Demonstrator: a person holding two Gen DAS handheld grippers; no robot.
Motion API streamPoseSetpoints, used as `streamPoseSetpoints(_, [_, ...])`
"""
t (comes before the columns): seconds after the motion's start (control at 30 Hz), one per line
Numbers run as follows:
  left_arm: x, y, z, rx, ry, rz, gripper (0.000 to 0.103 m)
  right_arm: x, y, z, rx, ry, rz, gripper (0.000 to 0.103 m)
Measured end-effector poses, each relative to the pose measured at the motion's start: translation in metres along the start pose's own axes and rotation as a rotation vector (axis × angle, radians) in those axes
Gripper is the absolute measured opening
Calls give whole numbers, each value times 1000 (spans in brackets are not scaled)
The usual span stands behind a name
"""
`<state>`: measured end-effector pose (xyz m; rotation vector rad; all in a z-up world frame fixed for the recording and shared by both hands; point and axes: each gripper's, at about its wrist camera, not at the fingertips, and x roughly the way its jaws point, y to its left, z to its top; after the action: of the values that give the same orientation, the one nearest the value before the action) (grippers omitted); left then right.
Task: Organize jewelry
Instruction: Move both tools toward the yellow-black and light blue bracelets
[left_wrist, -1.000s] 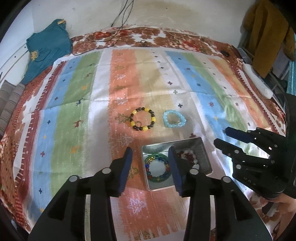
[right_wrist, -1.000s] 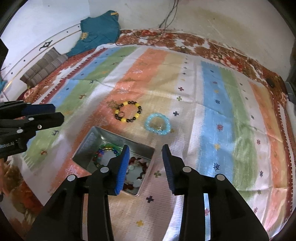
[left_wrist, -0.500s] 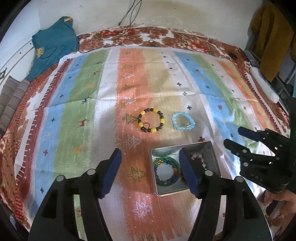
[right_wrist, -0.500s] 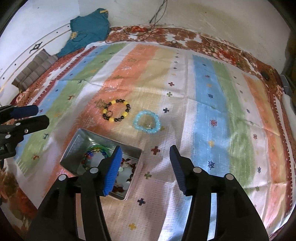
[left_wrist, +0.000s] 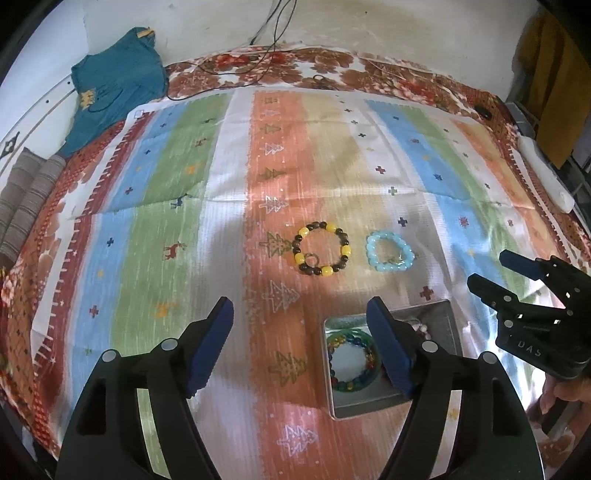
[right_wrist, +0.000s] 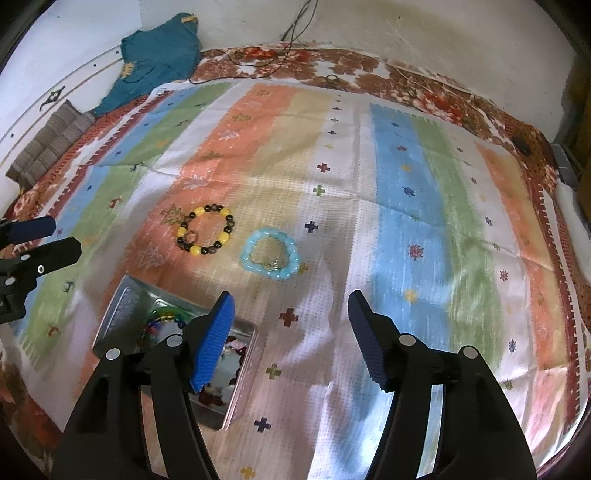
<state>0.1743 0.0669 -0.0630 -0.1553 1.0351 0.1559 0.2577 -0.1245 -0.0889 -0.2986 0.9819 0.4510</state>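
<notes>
Metal tin (left_wrist: 448, 317) near two loose bracelets (left_wrist: 320, 248), partly behind the left hand-held gripper (left_wrist: 300, 345), both hand-held grippers gaping, empty.

Surface: bed under a striped orange, green, blue and white woven cloth (left_wrist: 229, 192), laid over a brown floral sheet (left_wrist: 332, 74).
Landmark: open grey metal tin (left_wrist: 452, 325).
Beyond the tin: yellow-and-dark beaded bracelet (left_wrist: 321, 248); light-blue beaded bracelet (left_wrist: 389, 251) just beside it.
Far corner: teal garment (left_wrist: 114, 85).
</notes>
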Motion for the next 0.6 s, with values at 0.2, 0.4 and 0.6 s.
streamPoseSetpoints(0.2, [16,-5,4,49,5,26,76,6,2,6,4,10,-1,64])
streamPoseSetpoints(0.4, [30,4,14,15,12,26,77,20,4,14,-7,14,-13,65])
streamPoseSetpoints(0.6, [42,5,22,11,11,22,79,29,-2,20,9,15,-22,65])
